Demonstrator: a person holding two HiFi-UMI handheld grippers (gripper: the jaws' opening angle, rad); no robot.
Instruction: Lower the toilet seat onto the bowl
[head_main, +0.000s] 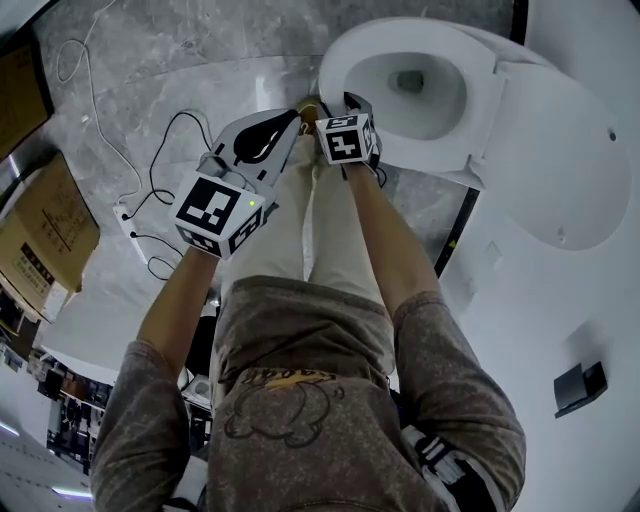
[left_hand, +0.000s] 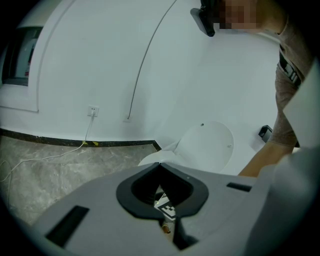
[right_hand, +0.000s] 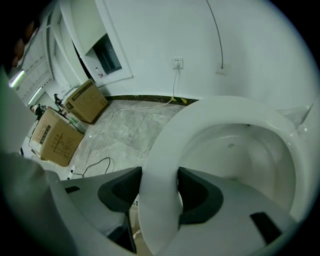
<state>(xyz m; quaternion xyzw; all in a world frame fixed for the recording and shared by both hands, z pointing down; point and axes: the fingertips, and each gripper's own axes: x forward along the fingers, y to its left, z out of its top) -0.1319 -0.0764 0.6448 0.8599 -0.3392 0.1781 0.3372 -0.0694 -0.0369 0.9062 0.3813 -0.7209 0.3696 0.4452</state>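
white oval toilet seat (right_hand: 225, 106) in grip of right claw (right_hand: 160, 173); left claw (left_hand: 160, 167) clenched

Bright, even, cool indoor light. Soft glare lies on the marble floor (head_main: 250, 85) and the white toilet seat (right_hand: 165, 145). All views bulge at the edges, and their corners are dark.
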